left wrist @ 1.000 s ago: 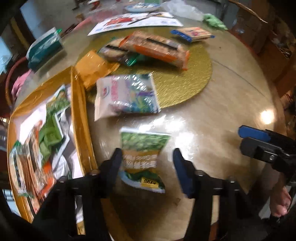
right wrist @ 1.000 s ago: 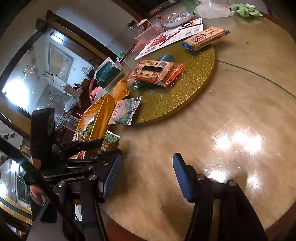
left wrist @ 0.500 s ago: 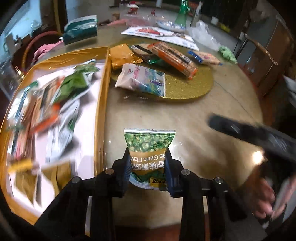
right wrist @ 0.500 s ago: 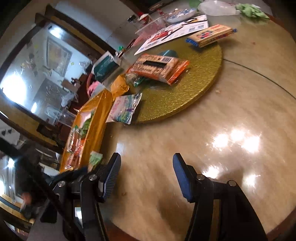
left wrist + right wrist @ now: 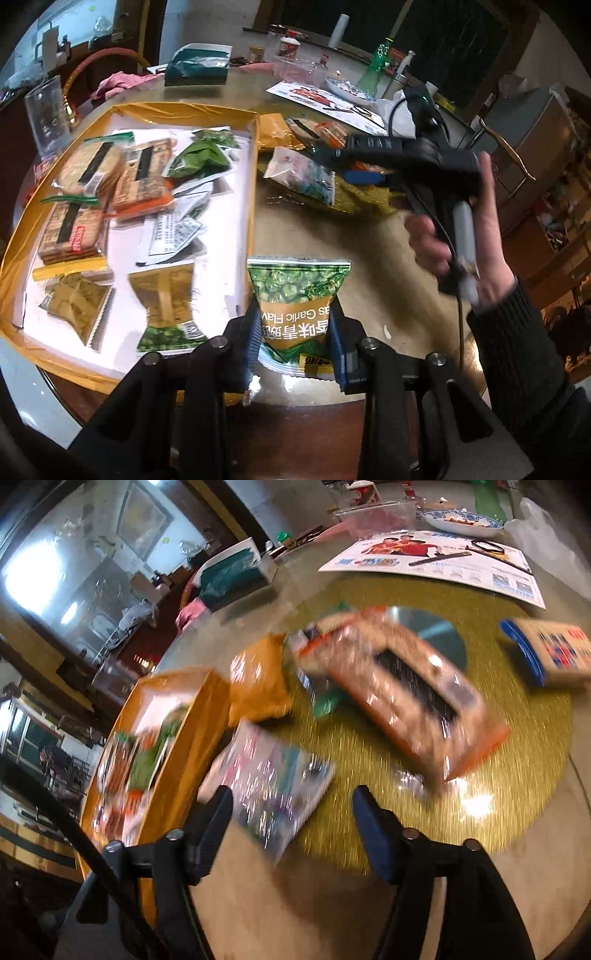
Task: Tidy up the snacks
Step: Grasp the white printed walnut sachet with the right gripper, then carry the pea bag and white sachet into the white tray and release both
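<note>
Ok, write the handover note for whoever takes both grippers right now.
Left gripper: shut on the green pea packet, held above the table edge beside the tray.
Right gripper: open, nothing held, its fingers having just widened, over the pale packet at the gold mat edge.
Done: several packets already lie in the tray.
Left: drop the pea packet in; then the pale packet, the orange bag, the cracker pack and the blue-ended box.

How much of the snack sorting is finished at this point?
Roughly half. Several packets already lie in the gold tray. The left tongs grip a green pea packet. The open right tongs approach the white packet; biscuits and a box remain.
</note>
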Action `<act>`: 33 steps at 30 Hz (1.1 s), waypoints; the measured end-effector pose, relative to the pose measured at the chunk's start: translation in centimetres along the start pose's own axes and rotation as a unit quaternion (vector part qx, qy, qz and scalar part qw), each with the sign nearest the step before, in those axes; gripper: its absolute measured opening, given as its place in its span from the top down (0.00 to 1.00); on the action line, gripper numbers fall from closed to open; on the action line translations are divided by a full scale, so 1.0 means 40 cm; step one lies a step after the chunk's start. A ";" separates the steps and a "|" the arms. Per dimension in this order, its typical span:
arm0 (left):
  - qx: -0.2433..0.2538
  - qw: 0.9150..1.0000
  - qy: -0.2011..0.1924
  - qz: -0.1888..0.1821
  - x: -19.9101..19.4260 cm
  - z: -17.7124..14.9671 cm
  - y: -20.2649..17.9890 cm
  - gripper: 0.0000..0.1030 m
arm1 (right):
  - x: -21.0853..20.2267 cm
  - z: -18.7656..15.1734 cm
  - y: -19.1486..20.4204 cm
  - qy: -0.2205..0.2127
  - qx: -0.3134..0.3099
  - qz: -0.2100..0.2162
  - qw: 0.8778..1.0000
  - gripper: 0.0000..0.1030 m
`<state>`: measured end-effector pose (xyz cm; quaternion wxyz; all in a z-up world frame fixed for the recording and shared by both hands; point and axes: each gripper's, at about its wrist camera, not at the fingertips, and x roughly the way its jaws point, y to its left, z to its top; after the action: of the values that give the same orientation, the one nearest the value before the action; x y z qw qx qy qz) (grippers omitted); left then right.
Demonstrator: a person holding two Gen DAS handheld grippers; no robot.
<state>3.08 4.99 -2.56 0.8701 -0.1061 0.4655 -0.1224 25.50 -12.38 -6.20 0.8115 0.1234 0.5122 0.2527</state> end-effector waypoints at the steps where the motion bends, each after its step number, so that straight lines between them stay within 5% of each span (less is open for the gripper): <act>1: -0.002 1.000 -0.001 -0.003 -0.002 -0.002 0.006 0.67 | 0.008 0.019 -0.007 -0.002 0.007 -0.001 1.000 0.31; 5: -0.011 1.000 -0.004 -0.010 -0.013 -0.003 0.023 0.67 | 0.040 0.057 -0.001 0.022 0.010 0.043 0.999 0.26; 10: -0.018 1.000 -0.007 -0.019 -0.021 -0.006 0.031 0.67 | 0.053 0.022 0.076 0.048 -0.074 0.029 0.996 0.21; 18: -0.012 1.000 -0.014 -0.008 -0.033 -0.015 0.018 0.67 | 0.057 -0.126 0.195 0.024 -0.215 -0.130 0.968 0.21; 22: -0.008 1.000 -0.016 -0.001 -0.047 -0.025 0.002 0.67 | 0.049 -0.126 0.187 0.018 -0.181 -0.124 0.975 0.21; 28: -0.001 1.000 -0.014 0.002 -0.050 -0.035 -0.024 0.67 | 0.025 -0.123 0.176 0.011 -0.164 -0.134 0.977 0.35; 33: 0.013 1.000 -0.006 -0.001 -0.038 -0.047 -0.049 0.67 | -0.069 -0.233 0.129 -0.006 -0.133 -0.151 0.980 0.35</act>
<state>0.45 3.46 -1.81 0.8741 -0.0964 0.4583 -0.1287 14.74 -10.04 -5.87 0.8525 -0.0629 0.4821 0.1921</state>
